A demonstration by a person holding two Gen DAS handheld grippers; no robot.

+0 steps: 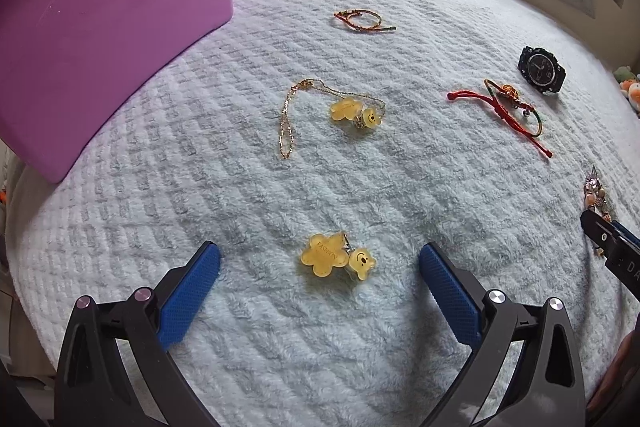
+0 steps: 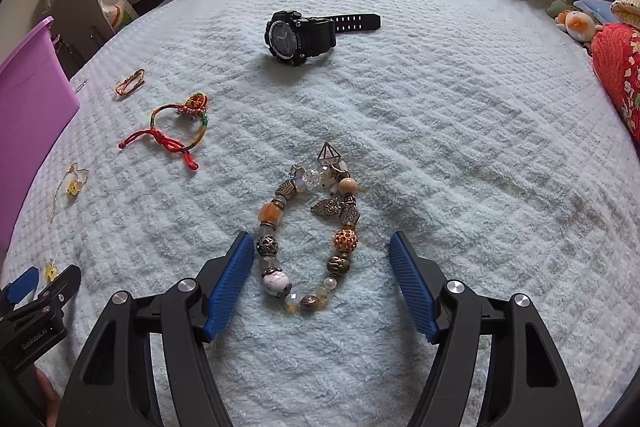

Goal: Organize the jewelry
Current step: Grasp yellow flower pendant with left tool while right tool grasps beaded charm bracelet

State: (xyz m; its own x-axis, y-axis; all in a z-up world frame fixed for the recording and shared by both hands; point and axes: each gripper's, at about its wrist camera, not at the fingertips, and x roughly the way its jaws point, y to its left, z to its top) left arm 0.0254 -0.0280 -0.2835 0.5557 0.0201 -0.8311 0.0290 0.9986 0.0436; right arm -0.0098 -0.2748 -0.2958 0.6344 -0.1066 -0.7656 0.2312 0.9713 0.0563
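Observation:
My left gripper [image 1: 320, 259] is open, its blue fingers on either side of a yellow flower-and-bear charm [image 1: 336, 257] on the fluffy white blanket [image 1: 240, 187]. Beyond it lie a gold chain with a matching yellow charm [image 1: 332, 113], a thin woven bracelet [image 1: 360, 19], a red cord bracelet [image 1: 508, 111] and a black watch [image 1: 542, 69]. My right gripper [image 2: 322, 247] is open, its fingers on either side of a beaded charm bracelet [image 2: 312, 231]. The right wrist view also shows the watch [image 2: 304, 35], the red cord bracelet [image 2: 176, 131] and the woven bracelet [image 2: 130, 83].
A purple plastic box [image 1: 108, 39] stands at the blanket's left, also seen in the right wrist view [image 2: 28, 115]. Plush toys [image 2: 576, 21] and a red cushion [image 2: 620, 75] sit at the right edge. Furniture and bags stand beyond the far edge.

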